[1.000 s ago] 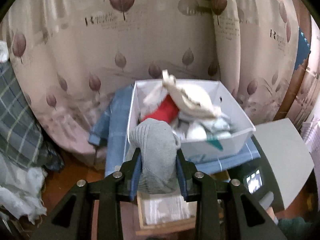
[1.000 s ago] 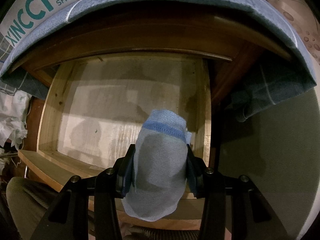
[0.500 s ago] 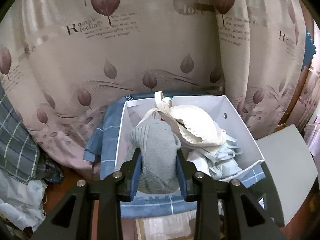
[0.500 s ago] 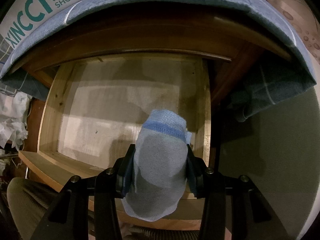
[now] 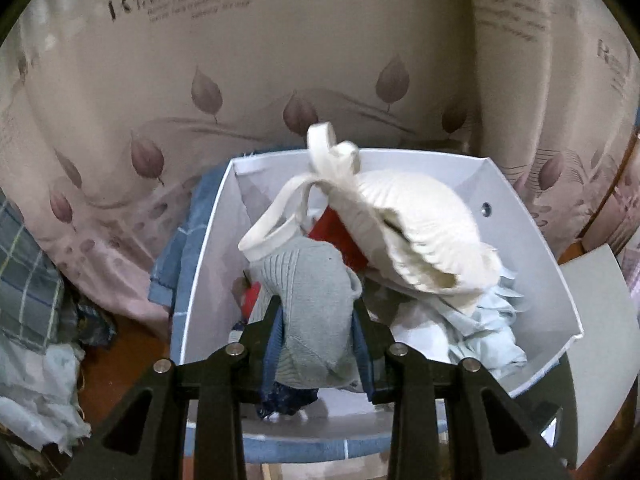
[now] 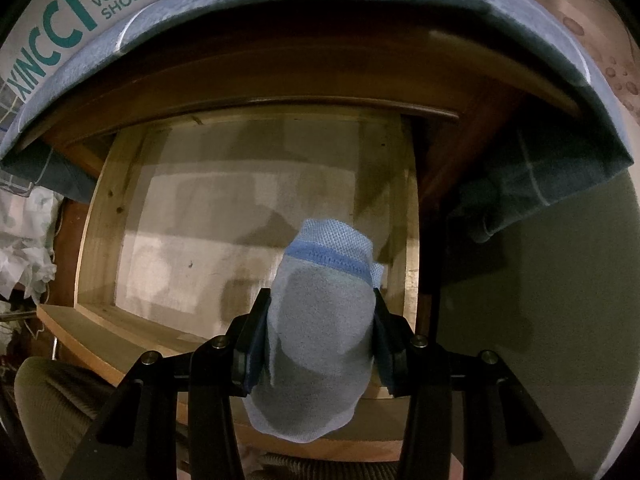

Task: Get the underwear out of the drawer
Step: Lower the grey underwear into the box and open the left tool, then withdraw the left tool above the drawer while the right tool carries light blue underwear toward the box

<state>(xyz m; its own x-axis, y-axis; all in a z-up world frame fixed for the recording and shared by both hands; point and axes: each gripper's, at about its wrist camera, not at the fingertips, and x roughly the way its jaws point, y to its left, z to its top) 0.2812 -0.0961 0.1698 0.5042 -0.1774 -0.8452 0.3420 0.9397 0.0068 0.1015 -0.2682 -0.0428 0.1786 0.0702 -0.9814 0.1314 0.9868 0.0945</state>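
The left hand-held gripper (image 5: 318, 332) is squeezing soft, light grey underwear (image 5: 310, 300) over the white box (image 5: 532, 264), and the right hand-held gripper (image 6: 318, 332) is pinching floppy blue underwear (image 6: 320, 328) by its bunched middle above the empty wooden drawer (image 6: 240, 216).

Two bundled garments, one open wooden drawer

Grey ribbed underwear (image 5: 316, 300) sits bunched between the left jaws; pale blue underwear (image 6: 320, 332) sits squeezed between the right jaws, the bare drawer (image 6: 240, 216) beyond them.
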